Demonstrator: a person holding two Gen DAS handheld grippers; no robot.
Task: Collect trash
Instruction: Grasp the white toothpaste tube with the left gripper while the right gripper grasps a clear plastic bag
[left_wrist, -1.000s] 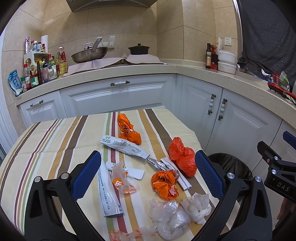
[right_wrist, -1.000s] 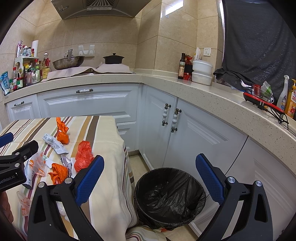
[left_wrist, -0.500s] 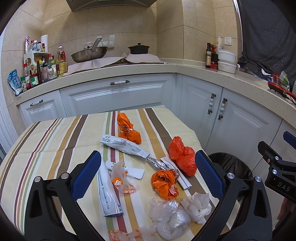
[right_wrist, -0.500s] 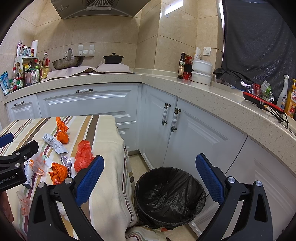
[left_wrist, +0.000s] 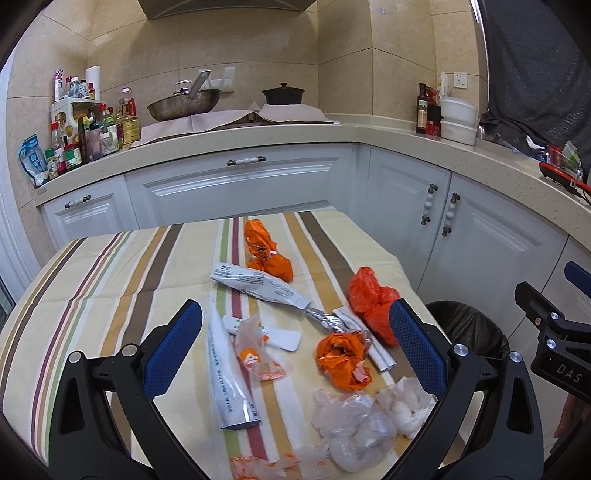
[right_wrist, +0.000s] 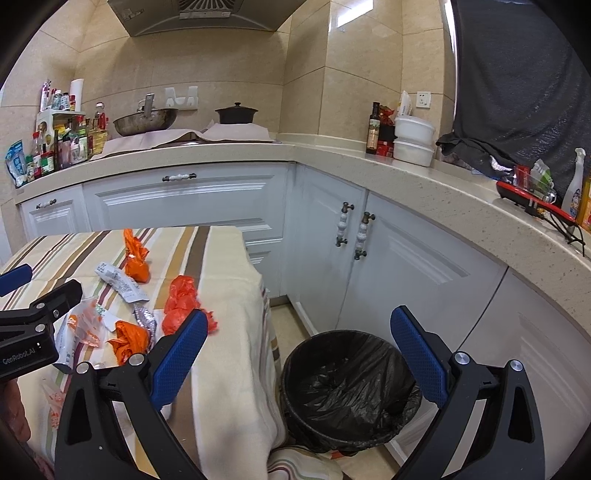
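Orange and clear plastic scraps lie on the striped tablecloth (left_wrist: 110, 280), none yet collected.

Left wrist view: the left gripper (left_wrist: 295, 339) hovers spread and empty above the crumpled orange bag (left_wrist: 341, 360), which lies near the cloth's right edge between the long white wrapper (left_wrist: 227, 384) and the red bag (left_wrist: 371, 301). A good pick likely means dropping straight over that orange bag and pinching its bulk, not a loose flap. Clear bags (left_wrist: 351, 421) at the cloth's near edge are partly cut off. Right wrist view: the right gripper (right_wrist: 295, 350) is spread, empty, above the black-lined bin (right_wrist: 347, 387) just beside the cloth's hanging edge; the bin's contents are hard to make out.
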